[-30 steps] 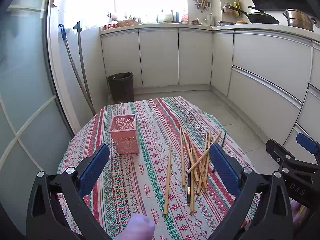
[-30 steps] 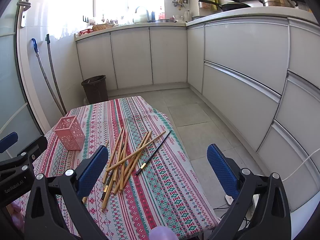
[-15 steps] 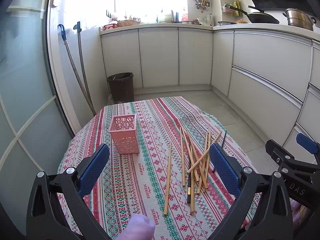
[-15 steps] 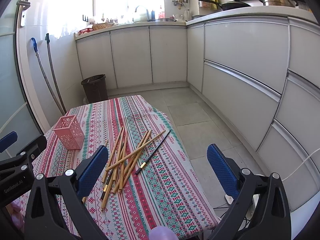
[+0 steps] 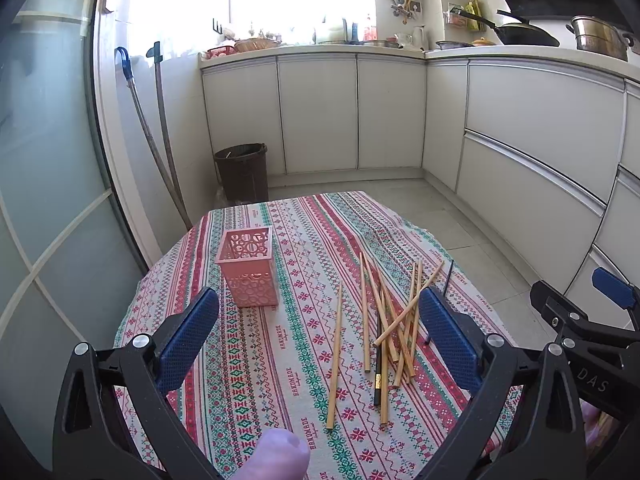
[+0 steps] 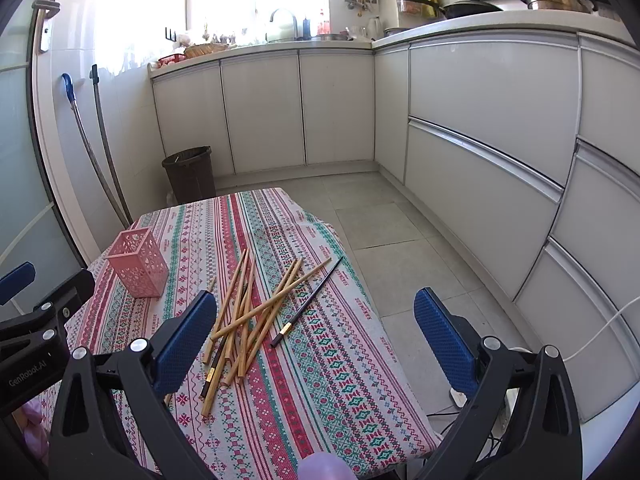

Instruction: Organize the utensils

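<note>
A loose pile of wooden chopsticks (image 5: 390, 320) (image 6: 248, 320) lies on the patterned tablecloth, with one single stick (image 5: 335, 356) apart to its left and a black chopstick (image 6: 308, 302) on its right side. A pink perforated holder (image 5: 248, 270) (image 6: 138, 268) stands upright and empty at the back left of the table. My left gripper (image 5: 320, 336) hovers open above the near table, between holder and pile. My right gripper (image 6: 316, 336) is open too, over the pile's right side and the table's right edge. Both hold nothing.
The small table (image 6: 340, 400) ends close on the right, with tiled floor (image 6: 400, 240) beyond. White cabinets (image 5: 320, 112) line the back and right. A dark bin (image 5: 242, 174) and two leaning handles (image 5: 160, 140) stand behind the table. A glass door (image 5: 48, 200) is at left.
</note>
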